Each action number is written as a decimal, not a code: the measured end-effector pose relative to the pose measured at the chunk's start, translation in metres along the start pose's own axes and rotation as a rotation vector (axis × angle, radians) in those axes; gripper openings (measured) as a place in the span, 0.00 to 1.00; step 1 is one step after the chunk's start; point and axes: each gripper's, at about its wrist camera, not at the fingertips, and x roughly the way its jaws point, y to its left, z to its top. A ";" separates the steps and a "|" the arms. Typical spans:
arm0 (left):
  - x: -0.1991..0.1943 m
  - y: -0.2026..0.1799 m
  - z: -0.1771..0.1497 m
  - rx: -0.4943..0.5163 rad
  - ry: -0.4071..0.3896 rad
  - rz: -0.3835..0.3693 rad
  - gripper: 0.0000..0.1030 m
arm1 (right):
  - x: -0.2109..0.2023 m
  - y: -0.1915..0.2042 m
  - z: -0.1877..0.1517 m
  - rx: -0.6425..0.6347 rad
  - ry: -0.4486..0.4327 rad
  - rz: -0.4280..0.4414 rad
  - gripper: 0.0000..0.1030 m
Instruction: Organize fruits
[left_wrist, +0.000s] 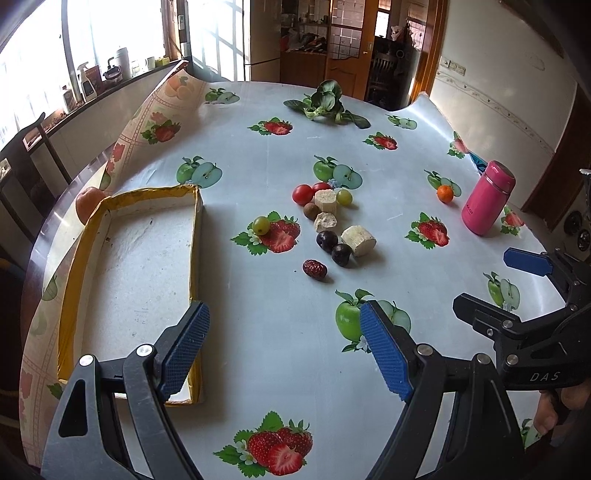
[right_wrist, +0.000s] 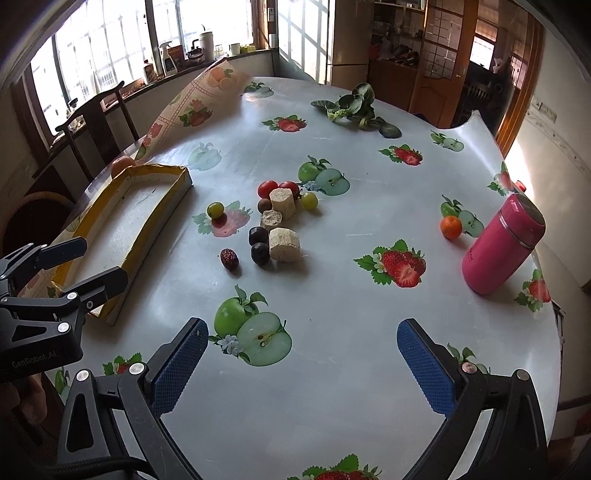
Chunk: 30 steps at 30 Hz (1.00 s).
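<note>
A cluster of small fruits lies mid-table: two red cherry tomatoes (left_wrist: 302, 194), green grapes (left_wrist: 344, 196), two dark plums (left_wrist: 327, 240), a brown longan (left_wrist: 312, 211), a red date (left_wrist: 315, 269) and pale cut chunks (left_wrist: 358, 240). One green grape (left_wrist: 261, 225) lies apart, left. A small orange (left_wrist: 444, 193) sits right. A yellow-rimmed empty tray (left_wrist: 92, 236) stands left. My left gripper (left_wrist: 284, 347) is open and empty near the tray's corner. My right gripper (right_wrist: 303, 365) is open and empty, short of the cluster (right_wrist: 275, 221).
A pink bottle (left_wrist: 487, 197) stands at the right, near the orange. Leafy greens (left_wrist: 325, 101) lie at the far edge. An apple (left_wrist: 88, 202) sits behind the tray. The tablecloth (left_wrist: 159, 122) is curled up at the far left. A chair (right_wrist: 96, 122) stands beyond.
</note>
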 end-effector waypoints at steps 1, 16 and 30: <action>0.001 0.000 0.000 0.000 0.003 -0.001 0.82 | 0.001 0.000 0.000 0.000 0.002 0.000 1.00; 0.031 0.001 -0.007 -0.025 0.083 -0.058 0.81 | 0.022 -0.017 -0.006 0.041 0.032 0.026 1.00; 0.105 -0.004 0.018 -0.015 0.145 -0.086 0.81 | 0.090 -0.026 0.034 0.149 0.076 0.245 0.67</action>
